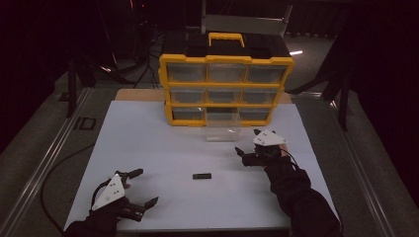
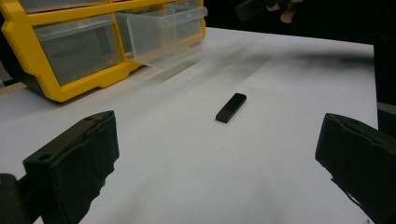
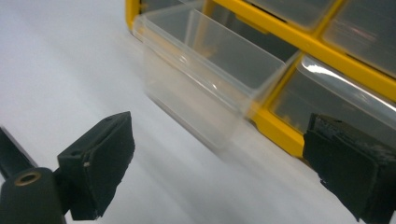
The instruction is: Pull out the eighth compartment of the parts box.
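Left tongs (image 1: 140, 187) wide, empty, short of black bar (image 1: 201, 176). Right tongs (image 1: 247, 142) wide, empty beside pulled-out clear drawer (image 1: 222, 127). Bar not yet grasped or stowed.

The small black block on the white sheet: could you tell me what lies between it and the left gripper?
Nothing: bare white sheet runs from the open left gripper to the small black block, as the left gripper view shows.
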The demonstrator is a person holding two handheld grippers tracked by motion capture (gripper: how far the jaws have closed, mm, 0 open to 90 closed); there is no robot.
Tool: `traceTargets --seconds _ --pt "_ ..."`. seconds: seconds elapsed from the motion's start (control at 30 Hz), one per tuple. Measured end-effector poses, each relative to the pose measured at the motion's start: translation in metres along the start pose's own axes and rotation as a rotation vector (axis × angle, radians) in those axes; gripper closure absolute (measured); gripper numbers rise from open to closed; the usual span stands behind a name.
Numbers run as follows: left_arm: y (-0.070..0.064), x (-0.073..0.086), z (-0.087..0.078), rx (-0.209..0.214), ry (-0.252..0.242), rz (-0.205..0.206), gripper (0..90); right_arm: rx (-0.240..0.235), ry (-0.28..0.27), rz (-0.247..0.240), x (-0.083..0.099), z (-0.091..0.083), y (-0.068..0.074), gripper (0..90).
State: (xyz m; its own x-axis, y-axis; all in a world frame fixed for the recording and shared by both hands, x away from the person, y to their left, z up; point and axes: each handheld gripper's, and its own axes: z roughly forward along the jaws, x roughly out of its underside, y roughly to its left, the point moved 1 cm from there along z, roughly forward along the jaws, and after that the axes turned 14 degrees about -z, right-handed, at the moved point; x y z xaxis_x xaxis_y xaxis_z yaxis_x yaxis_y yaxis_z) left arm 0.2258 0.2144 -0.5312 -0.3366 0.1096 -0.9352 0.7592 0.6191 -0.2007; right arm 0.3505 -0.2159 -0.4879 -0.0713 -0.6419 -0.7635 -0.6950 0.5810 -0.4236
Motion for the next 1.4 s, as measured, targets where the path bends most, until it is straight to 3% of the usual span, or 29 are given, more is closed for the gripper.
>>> traceTargets --seconds 0.13,0.43,0.53,0.87,1.0,1.27,1.4 --pt "0.000 0.000 0.000 0.001 0.002 -0.001 0.0 -0.008 -0.007 0.021 0.010 -0.005 0.003 9.0" --pt "0.000 0.000 0.000 0.003 0.000 -0.001 0.0 -0.028 0.002 0.009 0.026 -0.016 0.015 9.0" --pt "0.000 0.000 0.000 0.002 0.000 -0.001 0.0 -0.034 -0.021 0.034 0.034 -0.024 0.021 9.0" --pt "0.000 0.000 0.001 0.004 -0.001 -0.001 0.0 -0.025 -0.023 0.083 0.055 -0.044 0.029 9.0" --pt "0.000 0.000 0.001 0.008 -0.001 0.000 0.0 0.000 -0.011 0.100 0.069 -0.058 0.034 9.0" --pt "0.000 0.000 0.001 0.003 0.005 0.003 0.0 0.010 -0.023 0.117 0.079 -0.081 0.031 9.1" --pt "0.000 0.000 0.001 0.003 0.006 0.005 0.0 -0.026 -0.011 0.120 0.084 -0.087 0.031 9.0"
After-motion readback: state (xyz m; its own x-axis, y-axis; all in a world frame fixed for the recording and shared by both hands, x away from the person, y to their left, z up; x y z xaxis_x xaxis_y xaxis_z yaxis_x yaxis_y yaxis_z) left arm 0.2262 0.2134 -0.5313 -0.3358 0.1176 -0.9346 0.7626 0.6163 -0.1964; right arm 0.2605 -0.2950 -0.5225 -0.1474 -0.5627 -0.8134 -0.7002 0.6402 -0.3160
